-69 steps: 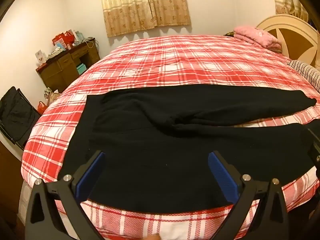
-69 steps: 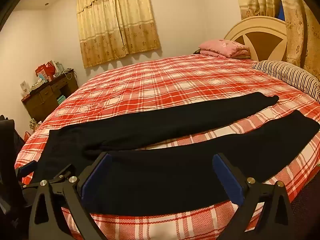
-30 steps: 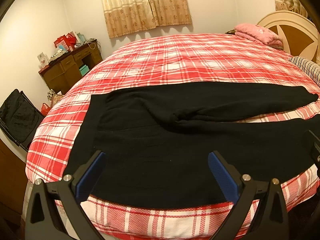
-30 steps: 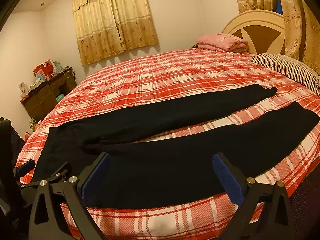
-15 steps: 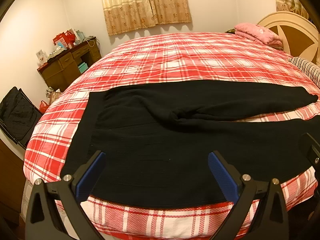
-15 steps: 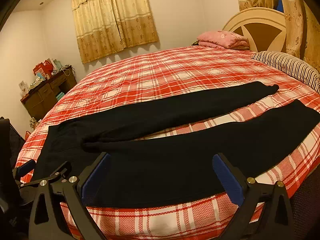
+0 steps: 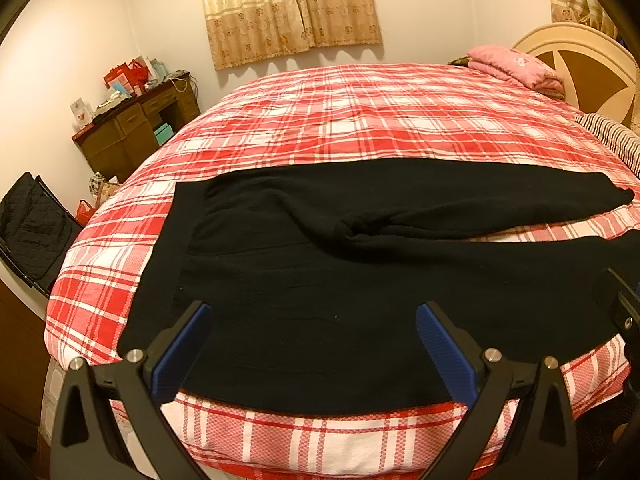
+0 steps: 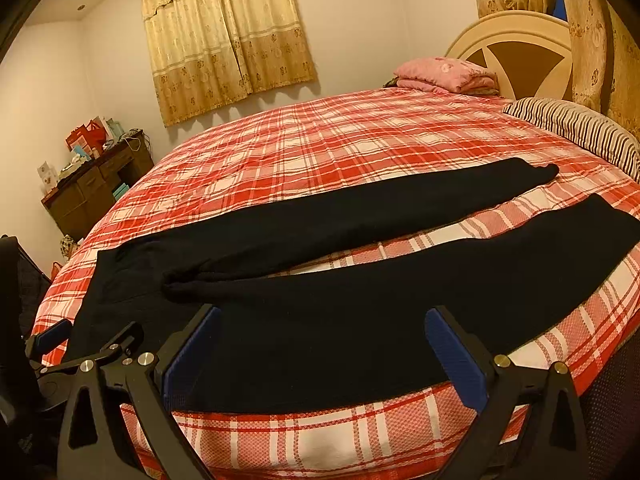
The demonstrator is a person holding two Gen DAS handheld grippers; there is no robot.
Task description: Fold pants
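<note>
Pants (image 7: 320,280) lie flat on the bed (image 7: 360,120), near its front edge, waist toward my left, both legs running right and split apart with plaid showing between them. Nothing folded yet, by my reading

My left claw (image 7: 312,344) hangs over the seat end, jaws wide, holding nothing. My right claw (image 8: 320,352) hangs over the near leg (image 8: 440,280), jaws wide too, empty

Cloth looks soft, thick, matte knit; I judge it light, limp, not slippery, no risk of damage. It will sag and drag on the cover if lifted from one point

Best holds, I think: near edge of the waistband (image 7: 160,264) with the left, near leg's outer edge with the right, pinching both layers
</note>
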